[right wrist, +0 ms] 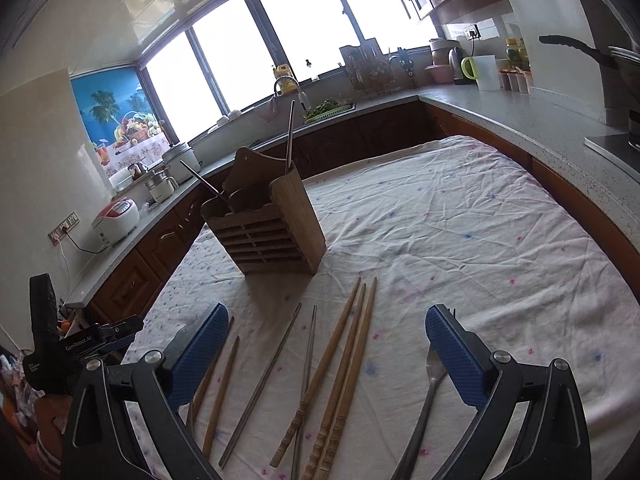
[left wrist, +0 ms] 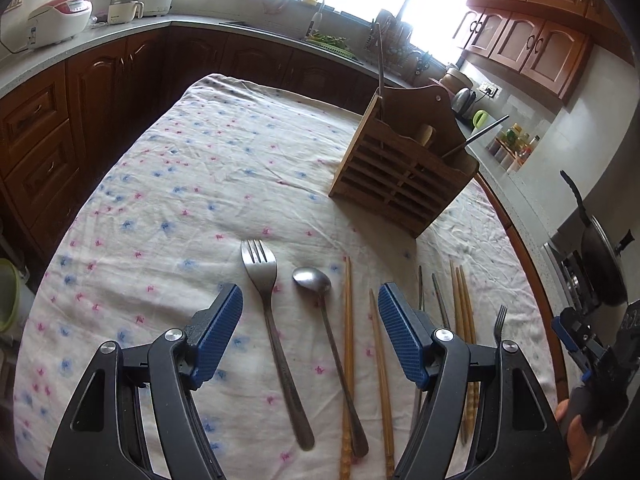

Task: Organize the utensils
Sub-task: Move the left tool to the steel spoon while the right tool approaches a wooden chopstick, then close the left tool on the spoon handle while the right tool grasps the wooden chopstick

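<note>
Hovering, both grippers' fingers spread, empty: left gripper (left wrist: pixel 310 336) over fork (left wrist: pixel 269 312) and spoon (left wrist: pixel 320 320), right gripper (right wrist: pixel 326 360) over chopsticks (right wrist: pixel 340 368). Wooden holder (right wrist: pixel 268 224) stands beyond on table (right wrist: pixel 460 240). Left gripper body reads "GenRobot.AI".

Fork (left wrist: pixel 269 312) and spoon (left wrist: pixel 316 284): dull brushed metal, faint sheen. Chopsticks (right wrist: pixel 340 364): matt wood, ridged ends. Slotted holder (left wrist: pixel 394 168): matt brown wood. Bench cloth (left wrist: pixel 192 184): creased white fabric, small floral print. Tongs pads (left wrist: pixel 218 336): blue textured rubber on matt black plastic.
</note>
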The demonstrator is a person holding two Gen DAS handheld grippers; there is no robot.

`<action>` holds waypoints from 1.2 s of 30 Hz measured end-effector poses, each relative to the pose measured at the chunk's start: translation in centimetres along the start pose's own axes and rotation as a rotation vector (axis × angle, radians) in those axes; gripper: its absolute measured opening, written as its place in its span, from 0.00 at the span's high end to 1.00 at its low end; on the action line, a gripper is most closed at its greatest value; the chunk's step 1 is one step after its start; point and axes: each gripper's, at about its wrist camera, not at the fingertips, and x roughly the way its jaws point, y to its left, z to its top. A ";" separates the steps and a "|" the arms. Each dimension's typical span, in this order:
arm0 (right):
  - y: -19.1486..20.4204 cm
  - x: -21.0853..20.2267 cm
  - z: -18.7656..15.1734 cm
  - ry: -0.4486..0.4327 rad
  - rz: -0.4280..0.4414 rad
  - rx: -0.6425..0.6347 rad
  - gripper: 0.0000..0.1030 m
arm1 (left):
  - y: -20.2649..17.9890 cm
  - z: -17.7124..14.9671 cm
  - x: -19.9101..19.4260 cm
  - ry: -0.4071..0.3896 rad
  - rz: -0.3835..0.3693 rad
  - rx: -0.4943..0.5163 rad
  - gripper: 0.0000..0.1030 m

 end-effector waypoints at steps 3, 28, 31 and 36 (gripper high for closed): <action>-0.2 0.4 -0.6 0.018 -0.001 -0.003 0.03 | 0.0 -0.7 0.6 0.032 0.007 0.005 0.30; 1.7 6.1 0.4 0.144 0.007 -0.043 0.56 | -2.2 0.2 5.2 0.201 0.023 0.087 0.71; 1.5 7.7 0.3 0.184 -0.003 -0.042 0.61 | -1.9 0.1 6.3 0.227 0.025 0.079 0.77; 1.2 10.3 0.2 0.239 -0.020 -0.044 0.72 | -1.7 0.1 7.4 0.248 0.025 0.078 0.82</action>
